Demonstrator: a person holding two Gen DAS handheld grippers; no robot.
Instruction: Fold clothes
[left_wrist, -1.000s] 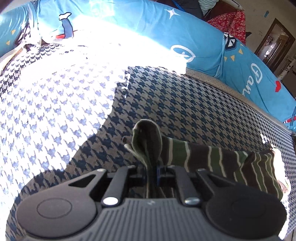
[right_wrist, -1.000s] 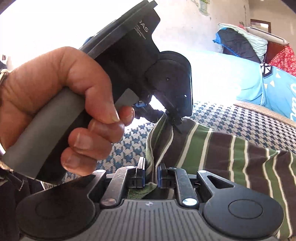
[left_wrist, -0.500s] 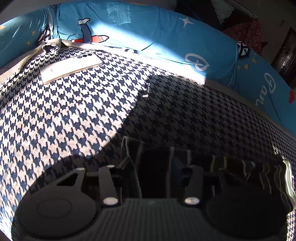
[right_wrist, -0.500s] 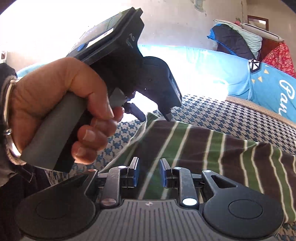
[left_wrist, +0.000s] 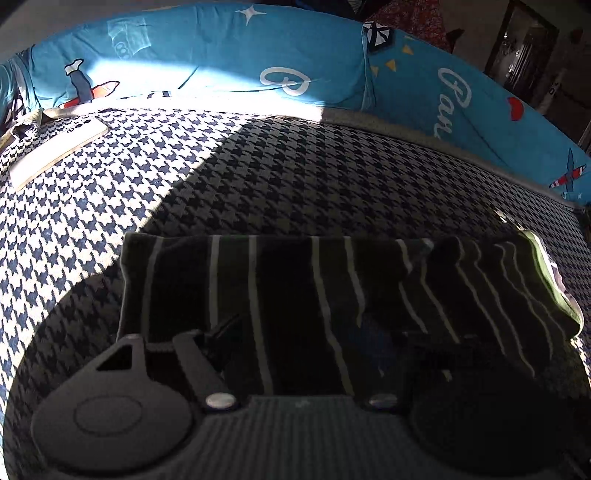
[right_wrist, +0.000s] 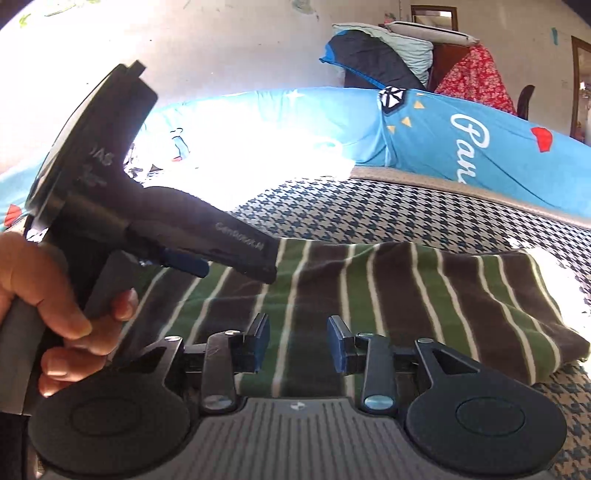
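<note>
Your green, brown and white striped knit garment (right_wrist: 388, 295) lies folded flat on the blue-and-white houndstooth bed cover (left_wrist: 258, 177), just ahead of both tools. Treat it as light, soft and limp: it will sag and slide open if lifted by 1 layer, so pinch through all layers at a corner or along the folded edge, not mid-panel.

Your right gripper (right_wrist: 298, 341) has its jaws apart with nothing between them, hovering over the near edge of the cloth. Your left gripper (left_wrist: 314, 343) is also spread wide, above the garment; your hand (right_wrist: 55, 314) on its handle shows in the right view.

The left view sits in deep shadow, so its right finger is hard to make out, and whether either tool touches the fabric cannot be told. The garment's bunched right end (left_wrist: 517, 288) hides its layering. A white flat phone-like slab (left_wrist: 59, 151) lies well apart, near the blue printed bedsheet (left_wrist: 221, 55).
</note>
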